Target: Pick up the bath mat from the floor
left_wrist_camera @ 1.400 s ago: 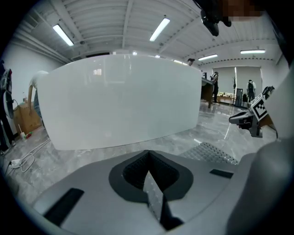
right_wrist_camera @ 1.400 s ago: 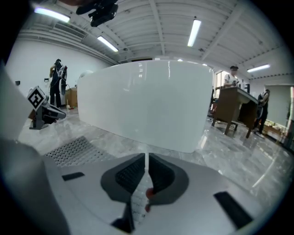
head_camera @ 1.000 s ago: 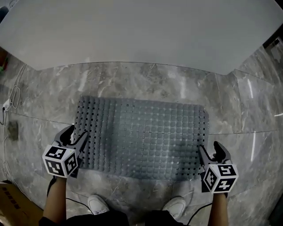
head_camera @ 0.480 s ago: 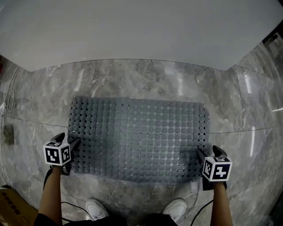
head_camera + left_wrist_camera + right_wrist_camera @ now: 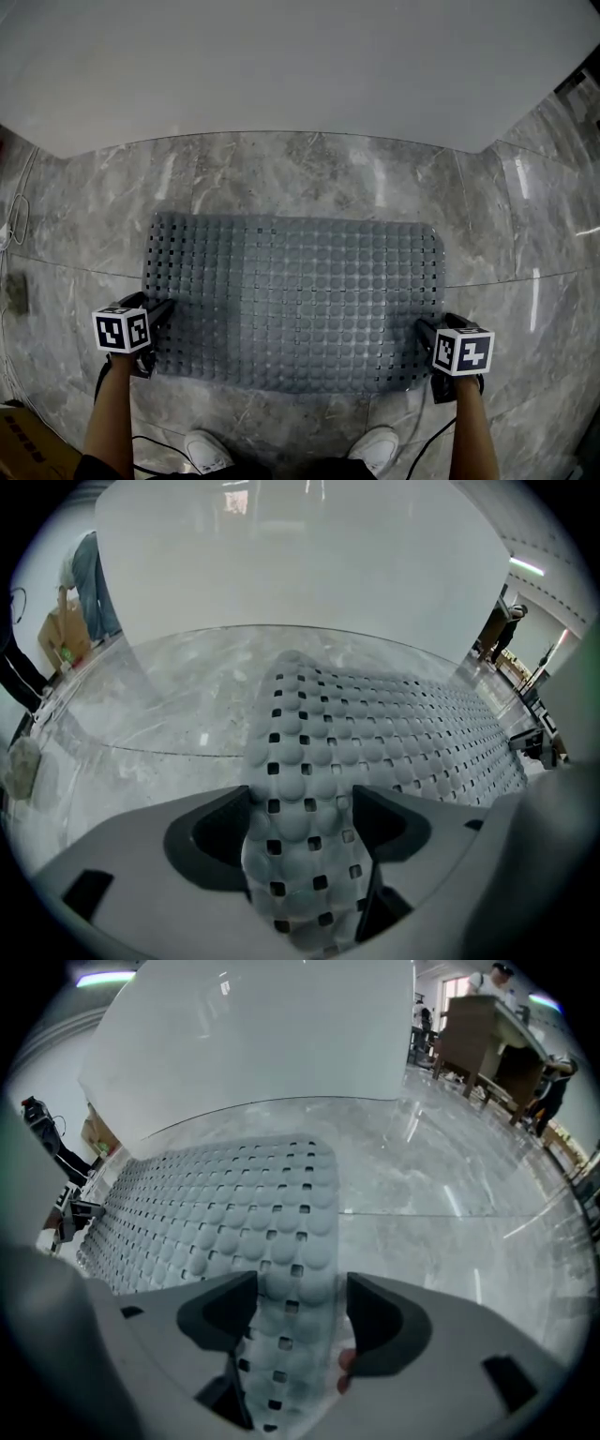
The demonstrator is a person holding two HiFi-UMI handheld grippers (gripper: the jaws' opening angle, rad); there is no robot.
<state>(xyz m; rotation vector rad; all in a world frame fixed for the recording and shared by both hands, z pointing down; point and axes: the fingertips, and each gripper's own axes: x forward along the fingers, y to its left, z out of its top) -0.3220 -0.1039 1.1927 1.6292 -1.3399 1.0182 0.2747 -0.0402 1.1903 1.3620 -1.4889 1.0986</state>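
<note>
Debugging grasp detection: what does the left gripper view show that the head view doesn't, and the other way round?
Left gripper view only: a corner of the bath mat lying between the left gripper's open fingers, which have just been opening; people in the background. Head view only: the mat's full outline, the person's forearms and shoes, the gripper's marker cube. Both: the grey perforated mat, marble floor, white panel.

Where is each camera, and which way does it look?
Head view: on the head, looking steeply down at the bath mat; forearms, shoes, left gripper and right gripper show.
Left gripper view: on that gripper, looking along its just-opened jaws over the mat's left end.
Right gripper view: likewise, over the right end.
All share the mat.
</note>
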